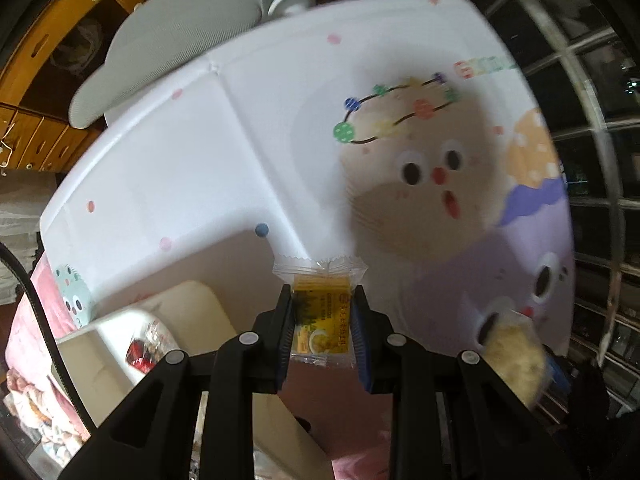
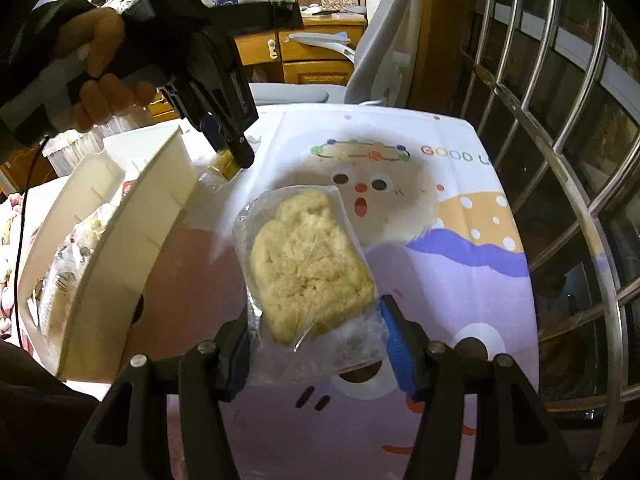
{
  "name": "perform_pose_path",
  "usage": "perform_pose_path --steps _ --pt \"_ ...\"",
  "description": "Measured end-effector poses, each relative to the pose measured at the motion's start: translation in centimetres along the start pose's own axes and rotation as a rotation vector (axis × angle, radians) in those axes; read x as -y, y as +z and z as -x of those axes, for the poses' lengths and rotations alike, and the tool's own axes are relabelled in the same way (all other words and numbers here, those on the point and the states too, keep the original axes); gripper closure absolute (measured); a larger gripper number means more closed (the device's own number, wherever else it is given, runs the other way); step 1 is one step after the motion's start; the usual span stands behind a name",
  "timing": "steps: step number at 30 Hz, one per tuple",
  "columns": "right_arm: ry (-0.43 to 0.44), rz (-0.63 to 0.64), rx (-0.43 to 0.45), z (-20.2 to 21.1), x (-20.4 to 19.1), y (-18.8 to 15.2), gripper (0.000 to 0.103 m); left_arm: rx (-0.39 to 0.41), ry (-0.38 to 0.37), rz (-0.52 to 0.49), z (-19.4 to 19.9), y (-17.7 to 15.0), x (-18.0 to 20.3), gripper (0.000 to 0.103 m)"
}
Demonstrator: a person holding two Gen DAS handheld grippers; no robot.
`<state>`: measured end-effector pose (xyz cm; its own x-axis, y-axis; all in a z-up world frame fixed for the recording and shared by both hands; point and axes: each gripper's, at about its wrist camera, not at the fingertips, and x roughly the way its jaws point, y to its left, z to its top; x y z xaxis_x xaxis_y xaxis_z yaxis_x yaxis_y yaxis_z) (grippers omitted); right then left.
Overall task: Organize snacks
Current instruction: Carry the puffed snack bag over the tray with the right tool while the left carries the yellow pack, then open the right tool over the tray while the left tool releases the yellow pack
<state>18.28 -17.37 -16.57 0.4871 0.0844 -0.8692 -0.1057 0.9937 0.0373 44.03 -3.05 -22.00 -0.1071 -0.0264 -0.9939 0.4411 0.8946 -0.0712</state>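
Note:
My left gripper is shut on a small yellow snack packet in clear wrap and holds it above the table, pointing down. The right wrist view shows the same left gripper in a person's hand, with the yellow packet hanging beside the white organizer box. My right gripper is shut on a large pale crumbly cake in a clear bag, lifted over the cartoon tablecloth. That bagged cake shows at the lower right of the left wrist view.
The white organizer box holds several wrapped snacks, among them a red one. A grey office chair stands behind the table. Metal window bars run along the right side. Wooden drawers lie beyond.

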Motion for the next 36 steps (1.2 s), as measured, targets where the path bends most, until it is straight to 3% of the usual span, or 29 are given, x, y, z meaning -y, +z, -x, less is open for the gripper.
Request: perform_pose_path --steps 8,17,36 --pt "0.037 0.002 0.045 2.1 -2.7 1.0 0.045 0.143 -0.025 0.018 7.3 -4.0 0.3 0.079" --pt "0.046 0.056 0.108 4.5 -7.6 1.7 0.045 0.287 -0.02 0.074 13.8 -11.6 -3.2 0.079" --pt "0.107 0.101 0.189 6.0 -19.8 3.8 0.045 0.426 -0.007 0.244 16.3 -23.9 -15.7 0.078"
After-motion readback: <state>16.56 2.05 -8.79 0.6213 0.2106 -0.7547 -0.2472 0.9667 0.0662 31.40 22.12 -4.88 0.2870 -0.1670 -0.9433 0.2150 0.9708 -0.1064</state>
